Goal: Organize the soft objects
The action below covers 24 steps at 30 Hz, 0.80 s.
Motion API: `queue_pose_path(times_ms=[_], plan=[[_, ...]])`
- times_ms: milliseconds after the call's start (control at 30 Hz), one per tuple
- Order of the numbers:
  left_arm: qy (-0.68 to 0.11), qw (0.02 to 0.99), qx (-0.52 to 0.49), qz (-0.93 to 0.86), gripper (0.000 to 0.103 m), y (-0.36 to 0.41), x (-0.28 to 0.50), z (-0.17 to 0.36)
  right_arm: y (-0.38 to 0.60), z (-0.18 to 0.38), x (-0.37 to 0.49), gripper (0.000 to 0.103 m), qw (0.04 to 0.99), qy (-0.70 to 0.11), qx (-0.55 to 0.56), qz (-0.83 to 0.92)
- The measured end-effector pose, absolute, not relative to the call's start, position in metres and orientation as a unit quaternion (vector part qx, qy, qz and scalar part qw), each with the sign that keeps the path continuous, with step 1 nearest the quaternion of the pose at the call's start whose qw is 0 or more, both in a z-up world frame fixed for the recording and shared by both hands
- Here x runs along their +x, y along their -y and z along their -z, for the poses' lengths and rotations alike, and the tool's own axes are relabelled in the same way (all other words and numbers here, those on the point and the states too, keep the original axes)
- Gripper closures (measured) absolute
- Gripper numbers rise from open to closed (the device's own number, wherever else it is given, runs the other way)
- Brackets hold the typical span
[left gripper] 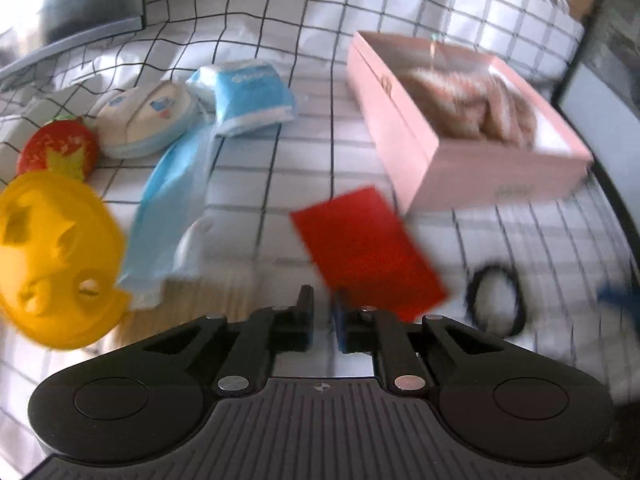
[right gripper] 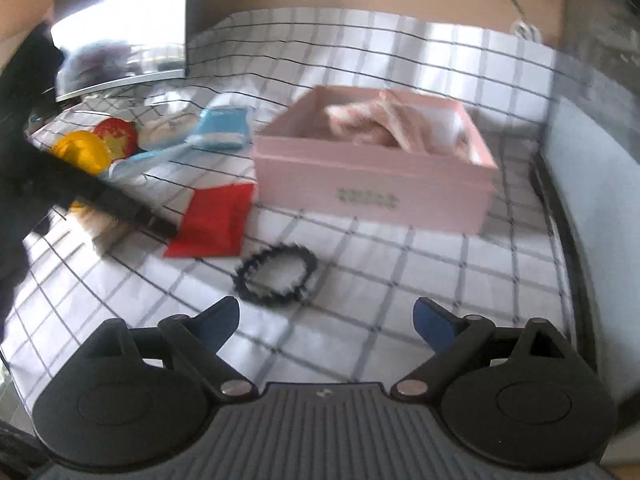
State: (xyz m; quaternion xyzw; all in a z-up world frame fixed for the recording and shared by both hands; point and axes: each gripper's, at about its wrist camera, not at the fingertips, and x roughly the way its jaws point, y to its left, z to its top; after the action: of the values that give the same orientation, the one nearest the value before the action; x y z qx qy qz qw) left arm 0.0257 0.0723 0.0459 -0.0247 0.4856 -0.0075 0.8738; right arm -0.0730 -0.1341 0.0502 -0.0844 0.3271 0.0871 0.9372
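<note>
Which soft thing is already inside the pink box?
Only the fuzzy pink cloth lies inside the pink box; the red pouch, strawberry and black scrunchie lie outside.

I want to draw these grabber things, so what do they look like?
Both look alike. The left gripper and the right gripper each have a dark grey ribbed base, two rounded black plastic side pieces with circle shapes, black linkage bars joined by shiny silver pins, and blue pads on the fingers. A tiny crosshair mark sits at the base's middle. No cables or sleeves show.
</note>
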Motion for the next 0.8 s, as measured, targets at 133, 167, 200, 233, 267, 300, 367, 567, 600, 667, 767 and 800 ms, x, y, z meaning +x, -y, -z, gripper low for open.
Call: queue_pose_path(times_ms=[133,167,200,233,267,300,367,567,600,667,767,800], plan=[[-0.496,0.866,-0.061,0.015,0.09,-0.086,0.012,-0.047,0.113,-0.048,-0.049,0.018,0.935,-0.328,-0.082,-0.107],[-0.496,0.865,-0.077,0.016,0.09,-0.09,0.011,-0.047,0.108,-0.05,-0.044,0.018,0.935,-0.326,-0.078,-0.114],[-0.497,0.862,-0.094,0.018,0.089,-0.095,0.01,-0.047,0.102,-0.051,-0.038,0.018,0.935,-0.326,-0.075,-0.122],[-0.498,0.86,-0.112,0.023,0.088,-0.1,0.009,-0.047,0.096,-0.051,-0.033,0.018,0.933,-0.326,-0.073,-0.131],[-0.494,0.858,-0.134,0.029,0.086,-0.106,0.007,-0.048,0.088,-0.05,-0.028,0.018,0.932,-0.326,-0.074,-0.141],[-0.489,0.859,-0.147,0.03,0.085,-0.11,0.004,-0.05,0.081,-0.049,-0.025,0.018,0.931,-0.325,-0.076,-0.148],[-0.473,0.867,-0.155,0.028,0.085,-0.119,-0.002,-0.058,0.064,-0.043,-0.017,0.018,0.929,-0.325,-0.088,-0.153],[-0.454,0.876,-0.16,0.033,0.086,-0.14,-0.016,-0.078,0.029,-0.021,0.014,0.016,0.922,-0.342,-0.111,-0.143],[-0.454,0.876,-0.16,0.034,0.086,-0.143,-0.018,-0.08,0.026,-0.019,0.014,0.015,0.925,-0.336,-0.116,-0.137],[-0.453,0.876,-0.163,0.036,0.085,-0.15,-0.022,-0.081,0.025,-0.019,0.016,0.015,0.924,-0.338,-0.114,-0.135],[-0.452,0.874,-0.175,0.037,0.085,-0.161,-0.027,-0.081,0.025,-0.023,0.013,0.032,0.921,-0.344,-0.119,-0.141],[-0.452,0.873,-0.179,0.038,0.085,-0.165,-0.029,-0.08,0.025,-0.025,0.011,0.046,0.919,-0.346,-0.121,-0.145]])
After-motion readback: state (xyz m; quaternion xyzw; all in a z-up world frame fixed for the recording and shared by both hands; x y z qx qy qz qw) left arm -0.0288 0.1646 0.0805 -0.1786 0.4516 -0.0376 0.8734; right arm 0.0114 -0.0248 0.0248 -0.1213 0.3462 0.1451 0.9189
